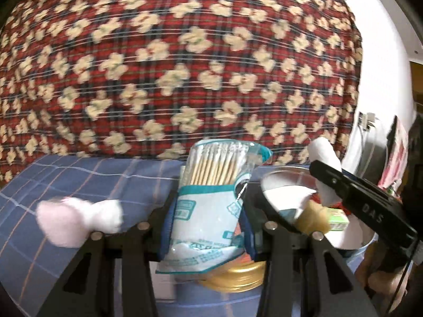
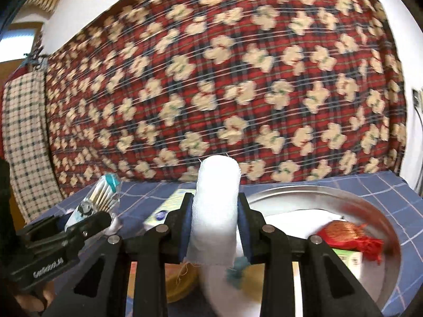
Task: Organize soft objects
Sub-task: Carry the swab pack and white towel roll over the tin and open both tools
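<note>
Left hand-held gripper (image 1: 208,227) clamps cotton-swab pack (image 1: 211,185), upright; right hand-held gripper (image 2: 215,227) clamps white cloth roll (image 2: 216,206), upright, metal basin (image 2: 304,192) just right.

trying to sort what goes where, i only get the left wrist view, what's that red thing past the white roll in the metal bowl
Observer: A red mesh pouch lies inside the metal bowl, at its right side.
Operator: whats the right gripper got exactly
Observer: The right gripper is shut on a white cloth roll, standing upright between its blue pads.
Operator: anything to the far left of the quilt
Observer: A checked cloth hangs left of the red patterned quilt.
</note>
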